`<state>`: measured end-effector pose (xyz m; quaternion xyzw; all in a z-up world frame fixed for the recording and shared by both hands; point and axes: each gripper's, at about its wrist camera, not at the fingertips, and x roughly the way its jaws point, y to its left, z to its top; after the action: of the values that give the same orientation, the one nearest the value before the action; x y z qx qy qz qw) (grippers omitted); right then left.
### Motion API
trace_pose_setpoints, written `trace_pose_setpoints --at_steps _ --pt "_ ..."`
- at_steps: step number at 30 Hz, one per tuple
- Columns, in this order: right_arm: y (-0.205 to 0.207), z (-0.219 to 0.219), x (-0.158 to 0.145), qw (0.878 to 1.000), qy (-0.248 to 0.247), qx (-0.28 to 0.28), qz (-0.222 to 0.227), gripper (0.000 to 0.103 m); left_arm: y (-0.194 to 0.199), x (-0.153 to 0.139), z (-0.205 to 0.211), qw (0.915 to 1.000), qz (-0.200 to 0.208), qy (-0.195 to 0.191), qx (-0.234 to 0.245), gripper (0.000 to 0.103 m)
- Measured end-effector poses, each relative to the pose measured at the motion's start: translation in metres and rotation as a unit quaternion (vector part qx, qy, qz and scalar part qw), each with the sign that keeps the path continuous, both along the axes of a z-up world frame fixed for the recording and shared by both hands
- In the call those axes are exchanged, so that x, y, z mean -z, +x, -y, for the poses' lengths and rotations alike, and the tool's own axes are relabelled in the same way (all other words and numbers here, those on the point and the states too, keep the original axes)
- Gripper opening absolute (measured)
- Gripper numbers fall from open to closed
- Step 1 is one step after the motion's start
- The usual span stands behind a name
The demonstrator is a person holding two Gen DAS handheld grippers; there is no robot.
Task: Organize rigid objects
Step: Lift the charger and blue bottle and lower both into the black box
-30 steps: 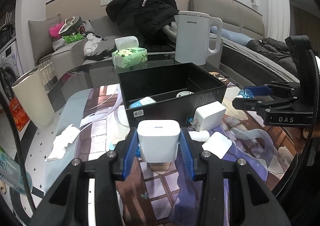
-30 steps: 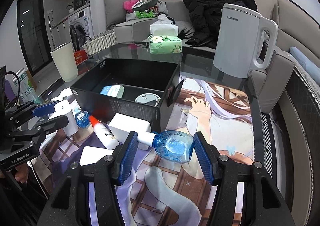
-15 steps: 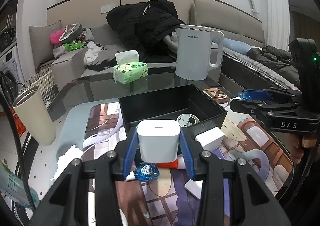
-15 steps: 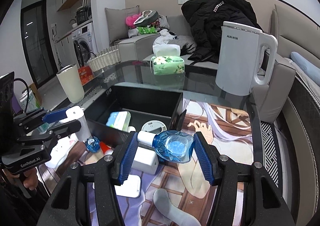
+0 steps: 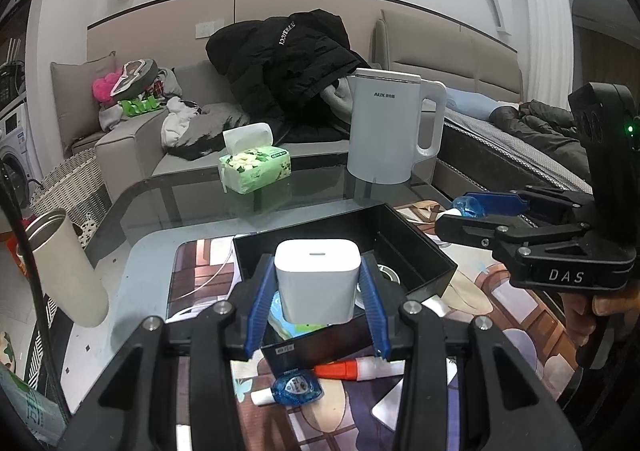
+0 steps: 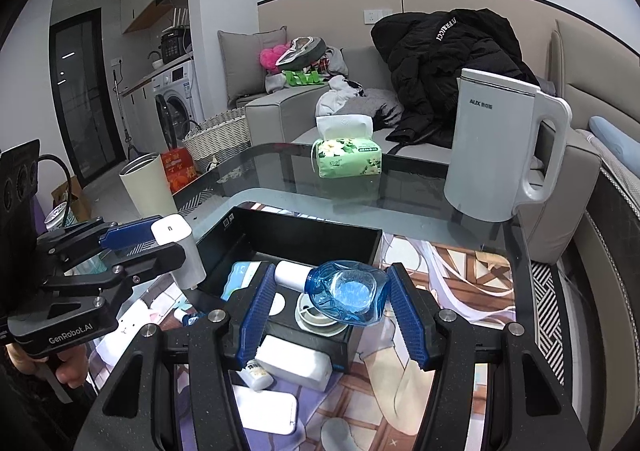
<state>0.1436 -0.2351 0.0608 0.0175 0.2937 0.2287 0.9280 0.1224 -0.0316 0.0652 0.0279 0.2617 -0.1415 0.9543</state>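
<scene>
Left gripper (image 5: 316, 315) clamped on white charger (image 5: 316, 283), right gripper (image 6: 332, 315) clamped on blue bottle (image 6: 344, 293), both raised over black box (image 6: 360, 239), kettle (image 6: 496, 147) behind.

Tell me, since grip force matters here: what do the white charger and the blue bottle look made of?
White charger: looks like hard plastic with a smooth satin shell, its rounded edges undented.
Blue bottle: seems thin, glossy, translucent plastic, its see-through wall creased; white cap opaque, probably plastic.
</scene>
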Motion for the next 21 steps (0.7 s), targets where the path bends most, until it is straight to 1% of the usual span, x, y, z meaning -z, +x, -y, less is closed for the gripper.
trace_pose_setpoints --at_steps 6,13,21 --pt "0.010 -0.006 -0.003 1.000 0.000 -0.003 0.006 0.058 0.015 -0.004 0.004 1.0000 0.000 -0.002 0.004 0.041" --pt "0.023 -0.013 -0.005 1.000 -0.008 -0.010 0.013 0.058 0.031 -0.010 0.007 0.9999 0.012 -0.003 0.008 0.041" --pt "0.032 -0.027 -0.003 0.999 -0.023 -0.034 0.021 0.058 0.042 -0.005 0.002 0.9998 0.016 -0.007 0.003 0.041"
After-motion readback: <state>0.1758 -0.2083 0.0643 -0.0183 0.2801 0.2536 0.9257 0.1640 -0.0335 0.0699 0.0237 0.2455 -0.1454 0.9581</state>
